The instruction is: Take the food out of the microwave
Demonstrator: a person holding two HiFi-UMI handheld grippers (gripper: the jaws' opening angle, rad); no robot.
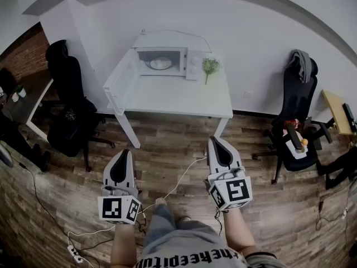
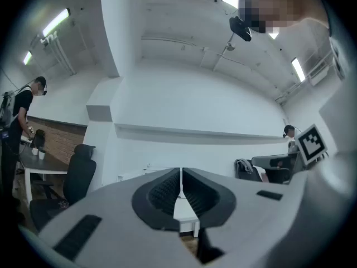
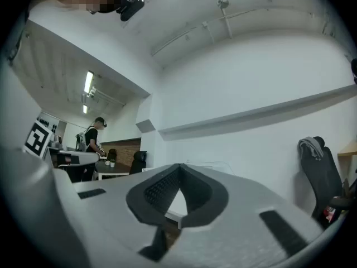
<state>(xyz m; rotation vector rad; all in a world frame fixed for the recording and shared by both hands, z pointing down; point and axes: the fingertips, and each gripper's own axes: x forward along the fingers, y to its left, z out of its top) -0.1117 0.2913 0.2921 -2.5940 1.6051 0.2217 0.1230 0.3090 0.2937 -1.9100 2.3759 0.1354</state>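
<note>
a white table (image 1: pixel 173 96) stands far off against the wall, with a black office chair (image 1: pixel 70 105) on its left. the microwave (image 1: pixel 193 66) sits at the table's far edge, its door swung open to the left. near, well apart from the table, the left gripper (image 1: pixel 124 154) and right gripper (image 1: pixel 215 141) hover over wood floor, each with jaws pressed together on nothing. the plate of food (image 1: pixel 160 63) lies inside the microwave, and a small plant (image 1: pixel 210 67) stands just right of it.

Lettering is printed across the person's shirt (image 1: pixel 192 256) at the near edge; it cannot be read with certainty. No other text is legible.
</note>
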